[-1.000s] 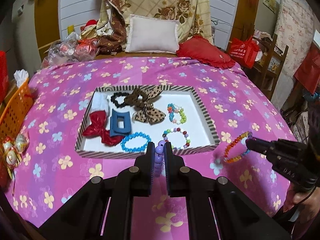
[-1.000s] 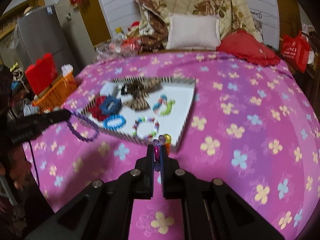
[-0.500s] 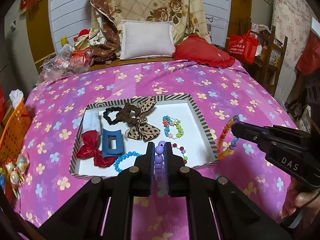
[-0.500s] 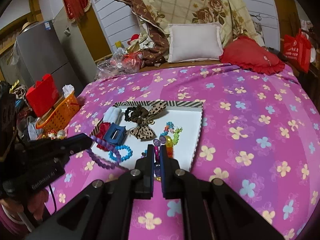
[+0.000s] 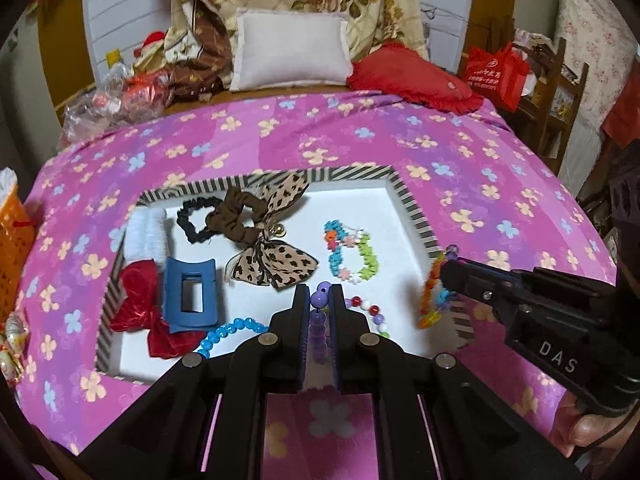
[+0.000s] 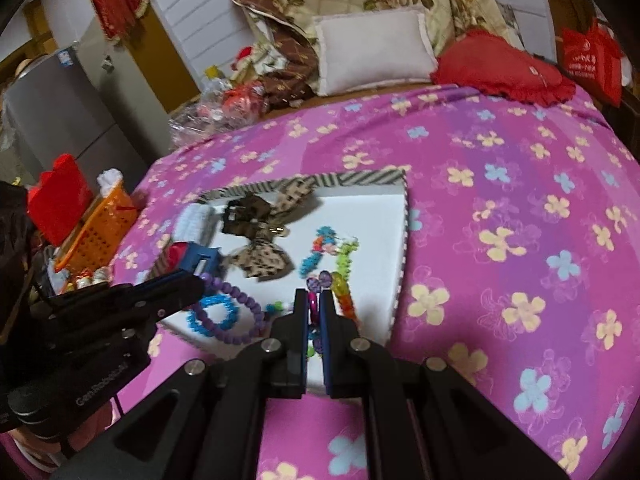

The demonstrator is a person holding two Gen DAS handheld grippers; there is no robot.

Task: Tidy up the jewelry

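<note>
A striped-rim tray (image 5: 416, 208) with a white floor lies on the pink flowered bedspread. My left gripper (image 5: 319, 292) hangs over the tray's near part with a purple bead bracelet (image 5: 319, 334) between its pads. Its jaws are opening, but the loop still dangles from its tip (image 6: 240, 296). My right gripper (image 6: 315, 296) is shut on a multicoloured bead bracelet (image 6: 345, 296). That gripper (image 5: 444, 270) holds the bracelet (image 5: 430, 300) at the tray's right rim.
In the tray lie a leopard bow scrunchie (image 5: 272, 252), a blue claw clip (image 5: 192, 296), a blue bead bracelet (image 5: 224, 332), a flower bracelet (image 5: 352, 252) and a red bow (image 5: 136, 300). An orange basket (image 5: 12, 248) stands off the bed's left edge. Pillows lie at the far end.
Both grippers have come forward and down from the bedspread in front of the tray to over it, each carrying its bracelet. The left jaws stand slightly wider.
</note>
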